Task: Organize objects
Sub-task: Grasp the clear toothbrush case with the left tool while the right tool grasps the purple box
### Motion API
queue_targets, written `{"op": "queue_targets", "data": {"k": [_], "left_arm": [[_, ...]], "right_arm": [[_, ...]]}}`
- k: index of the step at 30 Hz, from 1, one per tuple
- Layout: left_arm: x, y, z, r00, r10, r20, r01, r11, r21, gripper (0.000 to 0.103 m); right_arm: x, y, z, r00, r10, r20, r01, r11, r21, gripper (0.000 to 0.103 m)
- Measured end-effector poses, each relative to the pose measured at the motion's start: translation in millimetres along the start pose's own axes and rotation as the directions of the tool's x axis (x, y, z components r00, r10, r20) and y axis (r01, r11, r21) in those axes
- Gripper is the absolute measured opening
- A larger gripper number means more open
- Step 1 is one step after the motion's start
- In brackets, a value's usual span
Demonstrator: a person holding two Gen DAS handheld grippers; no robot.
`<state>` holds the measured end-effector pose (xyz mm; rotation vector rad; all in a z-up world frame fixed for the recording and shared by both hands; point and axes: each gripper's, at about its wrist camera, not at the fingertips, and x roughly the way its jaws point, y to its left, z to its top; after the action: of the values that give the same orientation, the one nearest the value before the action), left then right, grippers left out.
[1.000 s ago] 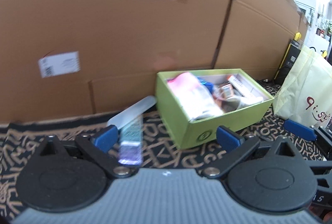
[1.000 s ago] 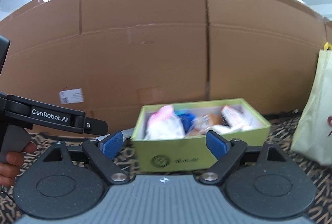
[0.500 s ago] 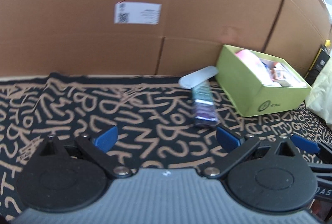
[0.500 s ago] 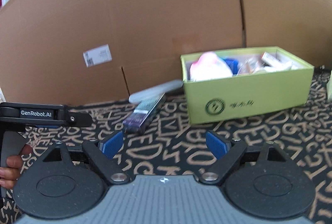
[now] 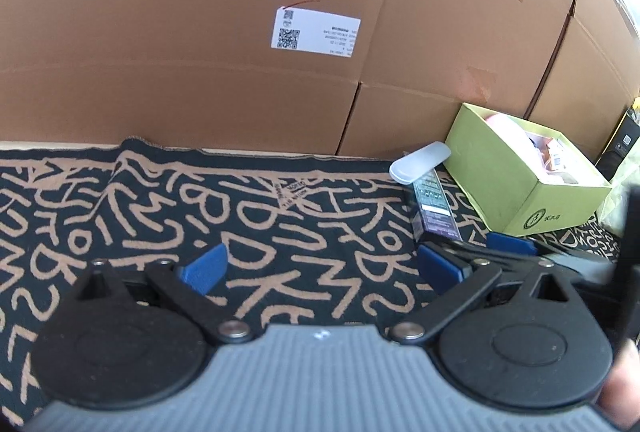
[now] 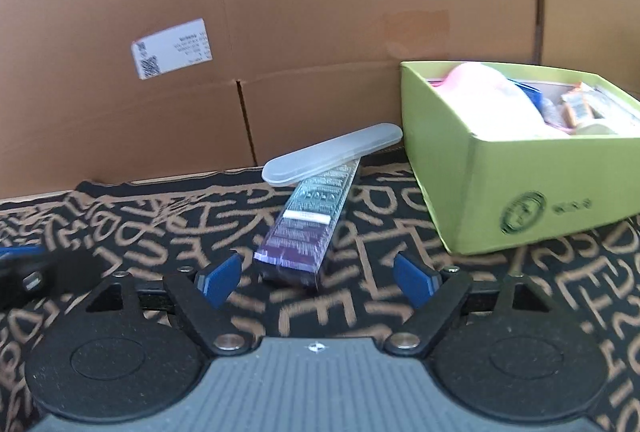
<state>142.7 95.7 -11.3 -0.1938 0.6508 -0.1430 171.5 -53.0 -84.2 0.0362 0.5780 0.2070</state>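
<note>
— Where do the things lie?

— A purple carton (image 6: 298, 232) lies on the patterned cloth (image 6: 140, 228), its far end under a clear plastic case (image 6: 332, 153), just left of the green box (image 6: 516, 187).

— And the tongs?

— The right gripper (image 6: 318, 278) has just been closing a little, jaws wide, empty, the carton's near end just ahead. The left gripper (image 5: 320, 268) gapes, empty.

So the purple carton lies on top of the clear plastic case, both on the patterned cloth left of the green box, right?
Not quite. The right wrist view shows the clear plastic case resting across the far end of the purple carton, not under it. Both do lie on the patterned cloth, left of the green box.
</note>
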Motion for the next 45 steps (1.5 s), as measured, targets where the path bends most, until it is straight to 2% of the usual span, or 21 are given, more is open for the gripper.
{"op": "queue_targets", "data": {"k": [1,2,3,5,13,18,21,24,25,26,27,28,30,31,32,36,38,40,43,44,45], "left_arm": [[-0.1,0.0,1.4,1.000,-0.004,0.001,0.004,1.000,0.002,0.103],[0.5,0.0,2.8,1.000,-0.008,-0.004,0.008,1.000,0.004,0.103],[0.9,-0.4,3.8,1.000,-0.010,-0.007,0.010,1.000,0.008,0.103],[2.9,-1.1,4.6,1.000,-0.016,-0.010,0.016,1.000,0.016,0.103],[22.5,-20.8,3.7,0.998,-0.043,-0.035,0.046,0.996,0.079,0.103],[43.4,-47.7,17.1,0.992,-0.108,-0.061,0.114,0.986,0.124,0.103],[59.7,-71.9,26.5,0.983,-0.160,-0.093,0.175,0.968,0.181,0.103],[77.4,-94.3,26.9,0.981,-0.148,-0.122,0.176,0.948,0.266,0.101],[83.2,-98.4,25.4,0.983,-0.128,-0.133,0.162,0.944,0.289,0.096],[88.9,-100.9,23.5,0.981,-0.116,-0.153,0.159,0.938,0.308,0.076],[94.6,-101.1,21.4,0.976,-0.116,-0.182,0.170,0.934,0.313,0.064],[96.0,-96.9,20.2,0.970,-0.150,-0.192,0.201,0.939,0.281,0.061],[94.9,-89.1,21.9,0.955,-0.195,-0.222,0.243,0.946,0.215,0.042],[91.8,-85.7,22.9,0.957,-0.187,-0.219,0.232,0.952,0.200,0.038],[88.0,-82.4,22.8,0.961,-0.183,-0.210,0.225,0.954,0.200,0.027],[72.8,-62.5,20.6,0.975,-0.128,-0.181,0.164,0.966,0.199,0.023],[64.7,-48.8,14.9,0.976,-0.101,-0.193,0.137,0.974,0.180,0.012],[56.9,-33.7,3.7,0.970,-0.069,-0.234,0.108,0.982,0.156,0.011],[29.6,-22.6,-15.6,0.969,-0.072,-0.236,0.111,0.982,0.155,0.011],[21.8,-21.5,-19.9,0.969,-0.081,-0.235,0.118,0.982,0.150,0.015],[16.1,-21.1,-22.7,0.968,-0.091,-0.234,0.128,0.981,0.148,0.033]], "right_arm": [[7.0,1.6,1.6,1.000,-0.019,-0.009,0.019,1.000,-0.005,0.081],[12.6,2.6,2.6,0.999,-0.031,-0.019,0.031,0.999,-0.011,0.072],[16.9,2.6,2.6,0.999,-0.028,-0.034,0.028,0.999,-0.016,0.050],[14.8,0.8,0.3,0.999,-0.036,-0.035,0.035,0.999,-0.025,0.044],[-26.2,-10.0,-26.6,0.998,0.018,-0.064,-0.024,0.995,-0.094,0.044],[-52.5,-12.2,-44.7,0.997,0.034,-0.062,-0.041,0.993,-0.112,0.044],[-63.8,-11.2,-52.7,0.997,0.044,-0.061,-0.051,0.991,-0.123,0.044],[-71.1,-9.9,-58.0,0.997,0.050,-0.059,-0.058,0.989,-0.136,0.044],[-73.8,-10.4,-59.9,0.997,0.055,-0.059,-0.062,0.989,-0.135,0.044],[-76.6,-11.2,-62.0,0.997,0.059,-0.058,-0.067,0.989,-0.135,0.044],[-79.1,-12.5,-63.7,0.996,0.063,-0.057,-0.070,0.989,-0.132,0.044],[-81.2,-13.6,-65.2,0.996,0.067,-0.057,-0.074,0.989,-0.128,0.044],[-83.9,-15.3,-67.0,0.996,0.071,-0.055,-0.077,0.990,-0.117,0.044],[-84.4,-16.2,-67.1,0.996,0.073,-0.055,-0.079,0.990,-0.114,0.044],[-85.1,-16.6,-67.5,0.996,0.074,-0.055,-0.080,0.991,-0.110,0.044],[-89.4,-16.1,-69.2,0.996,0.076,-0.054,-0.081,0.991,-0.104,0.044],[-92.2,-15.4,-70.3,0.996,0.074,-0.056,-0.079,0.992,-0.102,0.044],[-96.3,-14.4,-71.4,0.995,0.073,-0.063,-0.080,0.992,-0.101,0.044],[-105.2,-13.2,-74.4,0.993,0.084,-0.082,-0.094,0.988,-0.124,0.044],[-108.0,-12.8,-74.9,0.991,0.094,-0.092,-0.106,0.985,-0.138,0.046],[-109.4,-12.5,-74.2,0.989,0.108,-0.104,-0.122,0.982,-0.146,0.053]]}}
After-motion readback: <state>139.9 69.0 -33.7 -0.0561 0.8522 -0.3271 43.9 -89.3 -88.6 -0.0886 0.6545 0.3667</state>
